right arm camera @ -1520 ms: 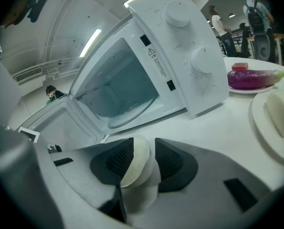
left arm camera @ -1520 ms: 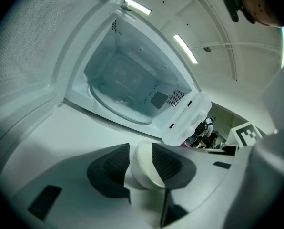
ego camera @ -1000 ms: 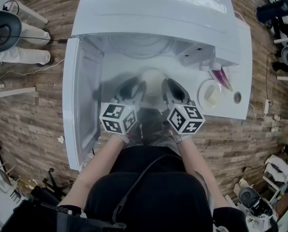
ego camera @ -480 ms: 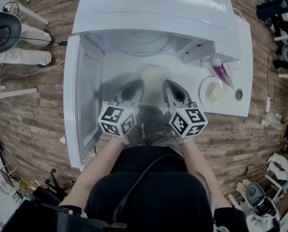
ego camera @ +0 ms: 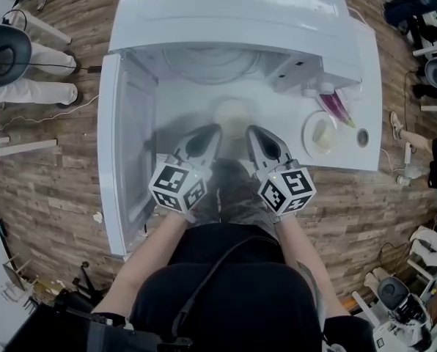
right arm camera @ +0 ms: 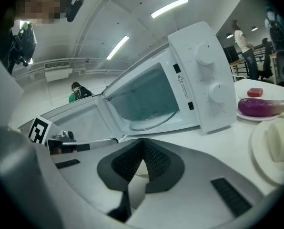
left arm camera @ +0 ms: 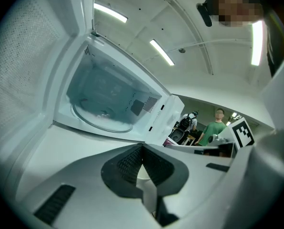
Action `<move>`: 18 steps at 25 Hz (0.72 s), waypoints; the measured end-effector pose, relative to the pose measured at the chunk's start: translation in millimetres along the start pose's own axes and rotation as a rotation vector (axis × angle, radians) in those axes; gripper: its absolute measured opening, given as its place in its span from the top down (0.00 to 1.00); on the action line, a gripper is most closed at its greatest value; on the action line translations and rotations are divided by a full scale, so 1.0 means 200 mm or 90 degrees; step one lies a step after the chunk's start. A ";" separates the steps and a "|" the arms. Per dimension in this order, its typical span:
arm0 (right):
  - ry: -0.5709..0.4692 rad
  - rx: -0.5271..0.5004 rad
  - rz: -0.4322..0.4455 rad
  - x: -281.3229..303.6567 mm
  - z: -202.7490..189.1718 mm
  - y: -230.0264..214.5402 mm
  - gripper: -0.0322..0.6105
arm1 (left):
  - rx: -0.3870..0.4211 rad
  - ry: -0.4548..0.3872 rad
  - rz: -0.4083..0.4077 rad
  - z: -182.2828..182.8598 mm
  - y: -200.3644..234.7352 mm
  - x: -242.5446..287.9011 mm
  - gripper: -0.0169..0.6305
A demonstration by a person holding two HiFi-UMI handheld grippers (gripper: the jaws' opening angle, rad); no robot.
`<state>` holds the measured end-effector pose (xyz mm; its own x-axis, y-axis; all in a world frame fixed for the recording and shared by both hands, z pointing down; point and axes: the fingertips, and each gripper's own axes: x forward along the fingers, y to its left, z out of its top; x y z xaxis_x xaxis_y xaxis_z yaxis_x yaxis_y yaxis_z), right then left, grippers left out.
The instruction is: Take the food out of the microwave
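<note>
The white microwave (ego camera: 226,20) stands open on the white table (ego camera: 182,116), its door (ego camera: 127,145) swung out to the left. Its cavity (right arm camera: 149,101) holds only the glass turntable (left arm camera: 101,118). The food, a pale round lump (ego camera: 232,114), rests on the table in front of the cavity. My left gripper (ego camera: 207,132) and right gripper (ego camera: 254,132) are both shut and hold nothing. They sit side by side just short of the food. In each gripper view a pale sliver of the food (left arm camera: 143,176) (right arm camera: 141,168) shows below the closed pads.
To the right of the microwave, a white plate (ego camera: 322,134) carries a pale piece, and a second plate bears a purple eggplant (right arm camera: 263,107). A small dark disc (ego camera: 362,138) lies near the table's right edge. People stand in the background beyond the table.
Both grippers stood open on either side of the food. Their jaws have since closed empty and drawn back toward me, and the food stays on the table.
</note>
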<state>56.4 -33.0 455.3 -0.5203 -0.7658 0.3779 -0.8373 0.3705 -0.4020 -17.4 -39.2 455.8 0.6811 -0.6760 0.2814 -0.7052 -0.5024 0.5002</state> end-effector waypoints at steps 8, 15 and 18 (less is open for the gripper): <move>-0.029 0.001 -0.011 -0.07 -0.01 0.03 0.92 | 0.010 0.004 -0.019 -0.03 -0.04 -0.04 0.96; -0.033 -0.019 0.010 -0.09 -0.02 0.07 0.92 | 0.015 0.008 -0.027 -0.05 -0.07 -0.07 0.96; -0.033 -0.030 0.023 -0.10 -0.01 0.07 0.92 | 0.017 0.002 -0.023 -0.05 -0.08 -0.08 0.96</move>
<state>54.5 -11.8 443.8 -0.5413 -0.7776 0.3198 -0.8262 0.4214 -0.3739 -14.3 -15.4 451.0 0.7071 -0.6552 0.2658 -0.6847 -0.5408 0.4886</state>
